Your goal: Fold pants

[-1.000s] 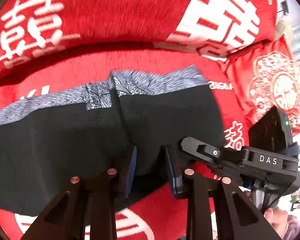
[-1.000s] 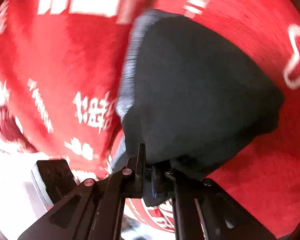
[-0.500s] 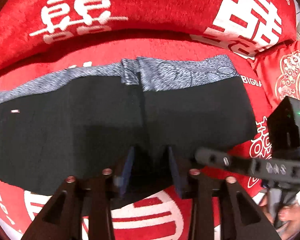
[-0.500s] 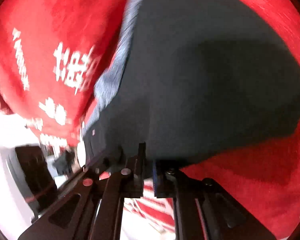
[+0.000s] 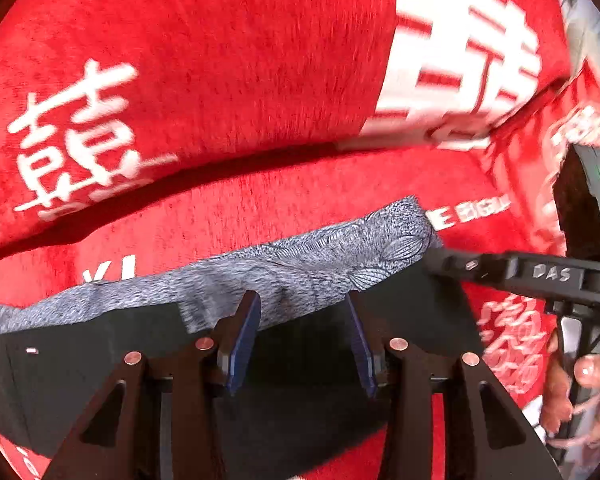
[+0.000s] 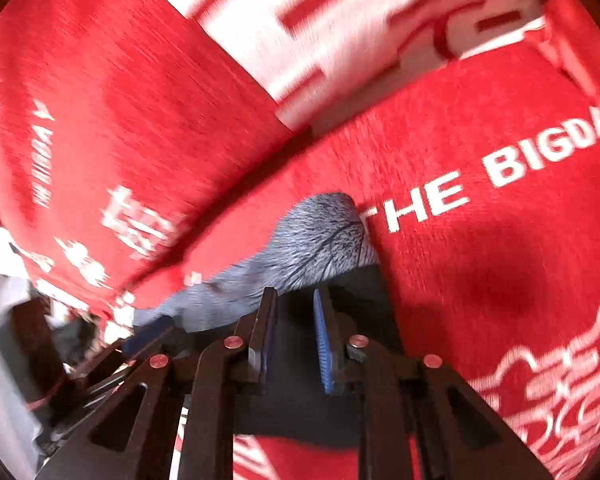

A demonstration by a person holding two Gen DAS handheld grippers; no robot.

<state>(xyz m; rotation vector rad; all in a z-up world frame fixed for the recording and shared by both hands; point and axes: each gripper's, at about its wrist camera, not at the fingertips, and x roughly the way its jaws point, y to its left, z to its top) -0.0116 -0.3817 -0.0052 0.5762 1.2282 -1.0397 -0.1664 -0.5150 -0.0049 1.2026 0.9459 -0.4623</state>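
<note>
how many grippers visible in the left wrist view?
2. The left gripper sits bottom centre, jaws apart over the black pants. The right gripper reaches in from the right edge, its tip at the grey waistband corner.

Right gripper, just opening, over pants.
</note>
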